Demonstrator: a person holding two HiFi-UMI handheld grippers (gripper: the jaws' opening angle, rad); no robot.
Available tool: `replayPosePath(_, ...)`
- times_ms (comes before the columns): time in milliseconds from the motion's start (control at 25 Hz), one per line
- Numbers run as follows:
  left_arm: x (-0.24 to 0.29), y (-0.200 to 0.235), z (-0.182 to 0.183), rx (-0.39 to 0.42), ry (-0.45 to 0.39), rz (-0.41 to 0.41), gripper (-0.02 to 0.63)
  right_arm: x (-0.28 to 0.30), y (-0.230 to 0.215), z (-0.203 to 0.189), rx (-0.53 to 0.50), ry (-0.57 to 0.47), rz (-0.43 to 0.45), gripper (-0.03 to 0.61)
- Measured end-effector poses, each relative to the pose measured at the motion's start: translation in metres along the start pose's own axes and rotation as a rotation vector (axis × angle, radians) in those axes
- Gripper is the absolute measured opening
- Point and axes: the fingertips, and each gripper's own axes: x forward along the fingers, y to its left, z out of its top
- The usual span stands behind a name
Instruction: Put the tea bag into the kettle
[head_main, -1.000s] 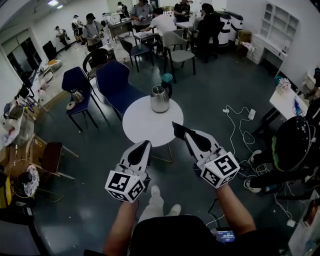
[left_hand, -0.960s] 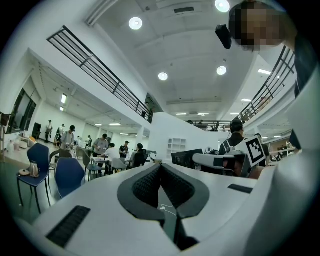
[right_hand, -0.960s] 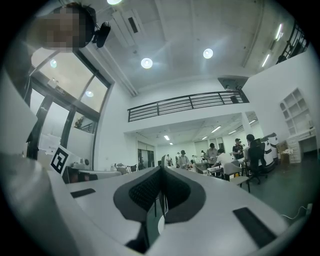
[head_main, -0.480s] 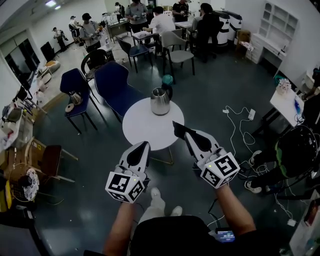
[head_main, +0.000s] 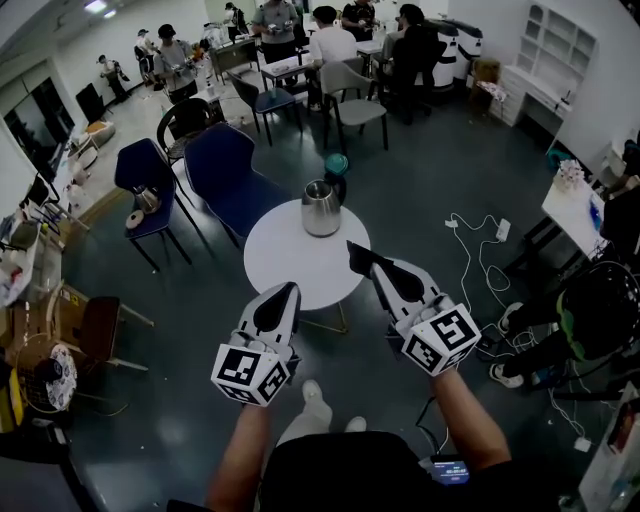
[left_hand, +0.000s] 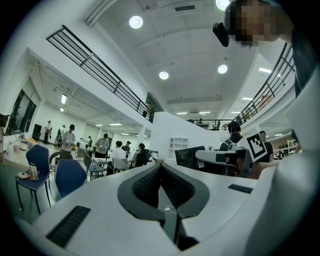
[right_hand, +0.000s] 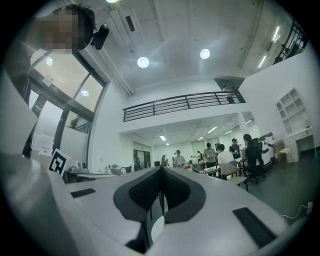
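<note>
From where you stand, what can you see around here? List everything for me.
table: one, white, round, straight ahead.
kettle: one, steel, on the table's far edge.
blue chairs: two, beyond the table at left.
grey chair: one, further back.
cables: white, on the floor at right.
people: several, at desks at the far end.
tea bag: none that I can make out.
left gripper: one, white, shut, at the table's near edge.
right gripper: one, white, shut, tip over the table.
</note>
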Motion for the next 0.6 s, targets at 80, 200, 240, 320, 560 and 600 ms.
replayPosePath(80, 0.005, 0.008, 0.002, -0.003, -0.001, -0.001, 0.015, 0.009, -0.004, 0.0, 0.003, 0.001, -0.009, 0.018)
replayPosePath(200, 0.015, 0.019, 0.004, 0.0, -0.003, -0.014, 0.015, 0.022, -0.009, 0.0, 0.004, -0.002, -0.019, 0.018)
replayPosePath(240, 0.019, 0.023, 0.004, 0.001, -0.003, -0.017, 0.017, 0.027, -0.012, 0.0, 0.004, -0.003, -0.02, 0.018)
replayPosePath(320, 0.026, 0.03, 0.004, 0.0, -0.003, -0.019, 0.015, 0.036, -0.017, -0.001, 0.003, -0.003, -0.019, 0.018)
replayPosePath(560, 0.045, 0.055, 0.005, -0.01, -0.005, -0.023, 0.015, 0.062, -0.03, -0.004, 0.005, 0.0, -0.03, 0.018)
replayPosePath(600, 0.048, 0.059, 0.005, -0.01, -0.005, -0.025, 0.015, 0.066, -0.032, -0.004, 0.005, 0.002, -0.032, 0.018)
